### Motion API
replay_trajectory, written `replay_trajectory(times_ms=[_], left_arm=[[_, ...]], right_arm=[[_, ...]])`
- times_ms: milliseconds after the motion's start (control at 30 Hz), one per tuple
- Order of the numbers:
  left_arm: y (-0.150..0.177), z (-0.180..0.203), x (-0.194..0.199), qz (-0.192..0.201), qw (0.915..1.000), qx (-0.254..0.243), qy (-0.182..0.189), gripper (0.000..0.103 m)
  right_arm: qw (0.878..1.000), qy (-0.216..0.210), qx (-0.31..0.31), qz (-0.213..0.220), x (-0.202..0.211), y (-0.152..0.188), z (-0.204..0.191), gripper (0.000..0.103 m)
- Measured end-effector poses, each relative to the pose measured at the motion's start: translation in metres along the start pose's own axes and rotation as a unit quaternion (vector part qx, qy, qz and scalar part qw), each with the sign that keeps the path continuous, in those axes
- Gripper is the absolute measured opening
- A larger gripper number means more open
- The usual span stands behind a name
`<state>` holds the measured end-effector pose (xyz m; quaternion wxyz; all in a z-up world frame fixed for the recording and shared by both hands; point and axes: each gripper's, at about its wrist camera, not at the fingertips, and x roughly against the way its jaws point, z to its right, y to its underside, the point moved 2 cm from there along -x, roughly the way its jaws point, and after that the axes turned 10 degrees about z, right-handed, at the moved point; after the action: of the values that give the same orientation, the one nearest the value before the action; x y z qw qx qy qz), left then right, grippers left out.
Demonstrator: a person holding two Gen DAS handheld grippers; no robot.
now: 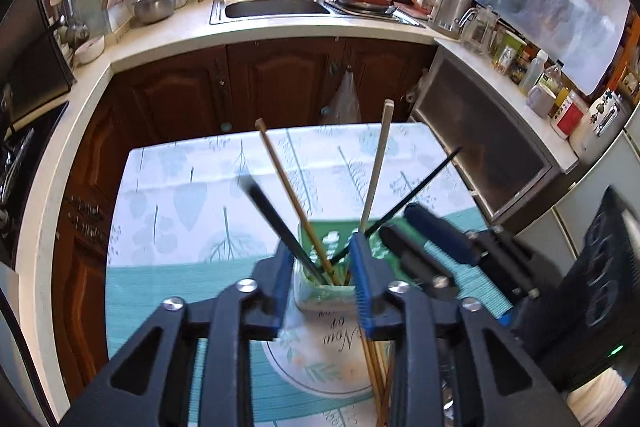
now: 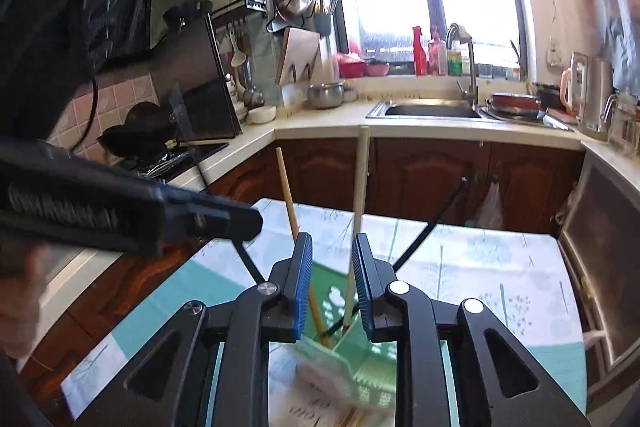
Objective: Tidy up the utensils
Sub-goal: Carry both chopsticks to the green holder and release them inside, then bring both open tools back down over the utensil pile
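Observation:
A green utensil holder (image 1: 326, 267) stands on the table and holds several chopsticks: a bamboo one (image 1: 280, 171), a pale one (image 1: 380, 155) and two black ones (image 1: 420, 187). My left gripper (image 1: 322, 267) is open, its blue-padded fingers on either side of the holder's top. More bamboo chopsticks (image 1: 376, 379) lie on the mat below it. In the right wrist view my right gripper (image 2: 332, 279) is open above the holder (image 2: 340, 343), with the pale chopstick (image 2: 360, 187) between the fingers, not touching the pads. The left gripper crosses that view at the left.
The table has a leaf-print cloth (image 1: 192, 195) and a teal mat (image 1: 160, 307). Beyond are brown cabinets, a white counter and a sink (image 1: 276, 9). A metal cabinet (image 1: 488, 147) stands at the right. A black box (image 1: 600, 287) sits near the right.

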<state>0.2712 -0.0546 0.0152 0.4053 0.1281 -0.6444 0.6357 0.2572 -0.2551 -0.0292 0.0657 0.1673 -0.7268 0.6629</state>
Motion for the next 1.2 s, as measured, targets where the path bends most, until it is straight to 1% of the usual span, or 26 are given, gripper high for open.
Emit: replay_trajectory(times_ms=[67, 100, 167, 233, 267, 400, 500, 600, 700, 767, 800, 833, 867, 967, 1067, 1200], left_arm=[[0.01, -0.002, 0.002, 0.0, 1.0, 0.001, -0.003, 0.048], [0.016, -0.003, 0.004, 0.002, 1.0, -0.002, -0.007, 0.051], [0.027, -0.002, 0.009, 0.006, 0.9998, -0.013, -0.013, 0.06], [0.038, -0.001, 0.013, 0.008, 0.9996, -0.02, -0.017, 0.063], [0.042, -0.002, 0.014, 0.006, 0.9997, -0.019, -0.016, 0.064], [0.067, -0.005, 0.018, -0.015, 0.9998, 0.007, -0.009, 0.064], [0.086, -0.006, 0.021, -0.012, 0.9995, 0.019, -0.024, 0.064], [0.101, -0.009, 0.023, -0.009, 0.9989, 0.035, -0.03, 0.064], [0.113, -0.009, 0.024, -0.007, 0.9982, 0.044, -0.04, 0.064], [0.118, -0.008, 0.027, -0.002, 0.998, 0.046, -0.042, 0.066], [0.121, -0.007, 0.028, -0.001, 0.998, 0.048, -0.041, 0.068], [0.126, -0.005, 0.029, -0.002, 0.9981, 0.049, -0.038, 0.074], [0.128, -0.005, 0.029, -0.002, 0.9981, 0.05, -0.036, 0.074], [0.136, -0.002, 0.031, -0.001, 0.9982, 0.046, -0.04, 0.074], [0.144, 0.004, 0.032, -0.004, 0.9978, 0.028, -0.059, 0.074], [0.15, 0.008, 0.036, -0.001, 0.9977, 0.018, -0.065, 0.074]], right_arm=[[1.0, 0.0, -0.008, -0.013, 0.007, 0.005, 0.0, 0.021], [1.0, -0.004, -0.015, -0.02, 0.011, 0.007, 0.0, 0.021], [0.999, -0.003, -0.027, -0.031, 0.021, 0.007, -0.002, 0.021], [0.998, 0.001, -0.04, -0.05, 0.031, 0.013, -0.003, 0.021], [0.997, 0.002, -0.046, -0.059, 0.034, 0.014, -0.005, 0.021], [0.993, 0.008, -0.068, -0.098, 0.054, 0.036, -0.009, 0.021], [0.988, 0.014, -0.089, -0.123, 0.07, 0.057, -0.009, 0.021], [0.984, 0.02, -0.103, -0.143, 0.083, 0.075, -0.007, 0.021], [0.979, 0.026, -0.114, -0.166, 0.09, 0.095, -0.006, 0.021], [0.975, 0.032, -0.124, -0.18, 0.096, 0.106, -0.003, 0.021], [0.973, 0.036, -0.132, -0.187, 0.101, 0.114, -0.001, 0.021], [0.971, 0.04, -0.136, -0.192, 0.105, 0.12, 0.0, 0.021], [0.97, 0.043, -0.139, -0.196, 0.106, 0.123, 0.002, 0.021], [0.964, 0.052, -0.156, -0.21, 0.118, 0.137, 0.007, 0.021], [0.957, 0.062, -0.169, -0.228, 0.124, 0.144, 0.012, 0.021], [0.951, 0.066, -0.181, -0.241, 0.132, 0.147, 0.013, 0.021]])
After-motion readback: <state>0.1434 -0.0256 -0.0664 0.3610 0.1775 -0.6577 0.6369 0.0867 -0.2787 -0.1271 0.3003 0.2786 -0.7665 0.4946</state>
